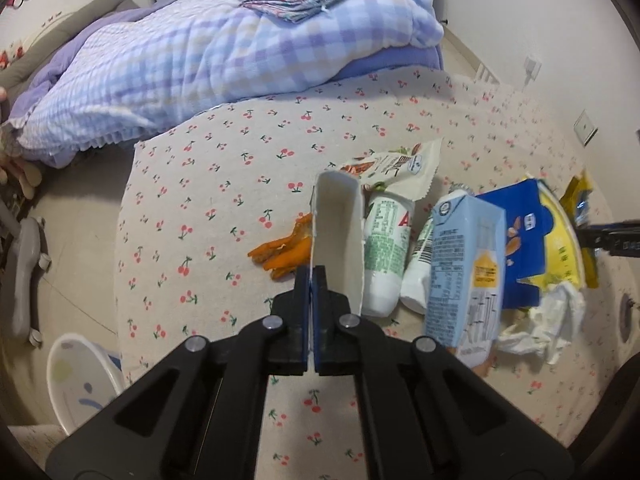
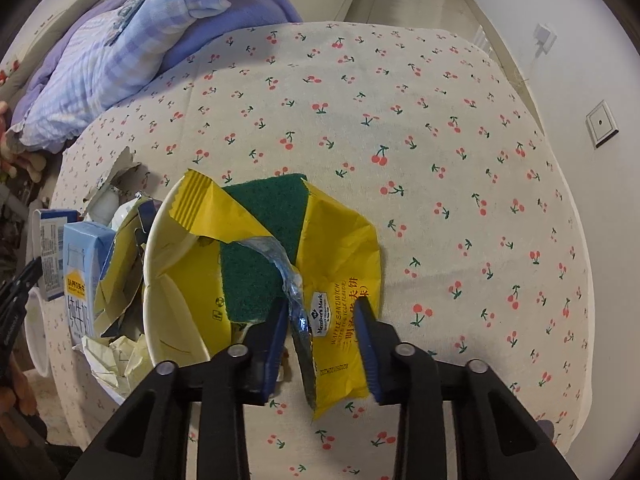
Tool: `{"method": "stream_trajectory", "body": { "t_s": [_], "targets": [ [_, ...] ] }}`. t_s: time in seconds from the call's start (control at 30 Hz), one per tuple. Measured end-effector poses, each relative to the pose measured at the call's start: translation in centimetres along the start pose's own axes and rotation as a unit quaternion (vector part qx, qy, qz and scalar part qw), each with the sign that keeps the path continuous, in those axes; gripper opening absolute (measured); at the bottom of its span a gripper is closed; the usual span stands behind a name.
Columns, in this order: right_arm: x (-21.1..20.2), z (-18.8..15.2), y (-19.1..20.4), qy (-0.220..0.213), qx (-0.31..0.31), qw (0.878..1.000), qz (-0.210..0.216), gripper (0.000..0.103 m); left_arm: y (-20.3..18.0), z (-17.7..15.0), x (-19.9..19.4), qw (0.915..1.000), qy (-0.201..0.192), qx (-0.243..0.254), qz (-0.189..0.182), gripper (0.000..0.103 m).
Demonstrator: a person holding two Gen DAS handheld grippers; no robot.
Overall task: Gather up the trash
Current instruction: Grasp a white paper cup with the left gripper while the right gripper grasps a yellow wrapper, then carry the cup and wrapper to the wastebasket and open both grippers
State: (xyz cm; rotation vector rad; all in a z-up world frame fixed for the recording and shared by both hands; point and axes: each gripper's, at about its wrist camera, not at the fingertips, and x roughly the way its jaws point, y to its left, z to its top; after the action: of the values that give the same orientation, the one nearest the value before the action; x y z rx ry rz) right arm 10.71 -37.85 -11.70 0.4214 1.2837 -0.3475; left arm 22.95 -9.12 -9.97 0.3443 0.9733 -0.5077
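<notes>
The left gripper (image 1: 311,280) pinches the thin wall of a white open carton (image 1: 339,236) to lift it from the cherry-print bed (image 1: 224,184). The right gripper (image 2: 325,312) straddles a yellow waffle-sandwich wrapper (image 2: 344,280) near the bed's front edge, pads not visibly pressing.

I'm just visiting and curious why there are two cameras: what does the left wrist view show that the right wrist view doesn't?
Only the left wrist view shows the left gripper shut on the wall of an open white carton, the orange peel, the nut snack wrapper and a white bin on the floor.

Only the right wrist view shows the right gripper, its jaws around a yellow waffle sandwich wrapper with gaps at both pads, and a green scouring pad.

Both show the light blue milk carton, crumpled tissue, the cherry-print bedsheet and the checked quilt.
</notes>
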Motion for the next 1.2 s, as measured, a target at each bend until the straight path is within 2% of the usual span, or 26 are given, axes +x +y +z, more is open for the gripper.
{"method": "stream_trajectory", "body": {
  "t_s": [0.03,0.17,0.4,0.6,0.73,0.87,0.97,1.1,1.2],
  "targets": [
    [0.1,0.0,-0.1,0.002,0.004,1.0,0.005,0.022,0.1,-0.1,-0.5,1.0,-0.003,-0.003,-0.002,0.002],
    [-0.3,-0.1,-0.6,-0.006,0.015,1.0,0.016,0.008,0.5,-0.7,-2.0,0.9996,-0.013,-0.019,-0.015,0.002],
    [-2.3,-0.4,-1.7,-0.042,0.046,0.997,0.042,0.005,1.9,-2.3,-3.4,0.9986,-0.015,-0.048,-0.018,0.001],
    [-6.4,-1.2,-0.8,-0.12,0.027,0.991,0.057,0.005,4.2,-3.7,-5.9,0.996,-0.03,-0.079,-0.03,0.001],
    [-9.7,-1.9,0.6,-0.182,0.002,0.979,0.096,0.005,7.5,-4.9,-8.3,0.991,-0.047,-0.121,-0.034,0.001],
    [-12.2,-3.0,2.1,-0.219,-0.014,0.967,0.132,0.005,12.0,-6.3,-10.4,0.9814,-0.062,-0.179,-0.033,0.001],
    [-13.0,-3.4,5.3,-0.221,-0.04,0.959,0.173,0.005,15.7,-7.9,-11.6,0.9713,-0.067,-0.227,-0.025,0.001],
    [-13.4,-4.1,10.5,-0.205,-0.09,0.951,0.211,0.005,20.1,-11.1,-12.8,0.9519,-0.067,-0.299,-0.002,0.001],
    [-13.3,-5.1,15.7,-0.186,-0.135,0.944,0.237,0.005,23.1,-13.8,-12.9,0.9337,-0.057,-0.353,0.02,0.001]
  ]
}}
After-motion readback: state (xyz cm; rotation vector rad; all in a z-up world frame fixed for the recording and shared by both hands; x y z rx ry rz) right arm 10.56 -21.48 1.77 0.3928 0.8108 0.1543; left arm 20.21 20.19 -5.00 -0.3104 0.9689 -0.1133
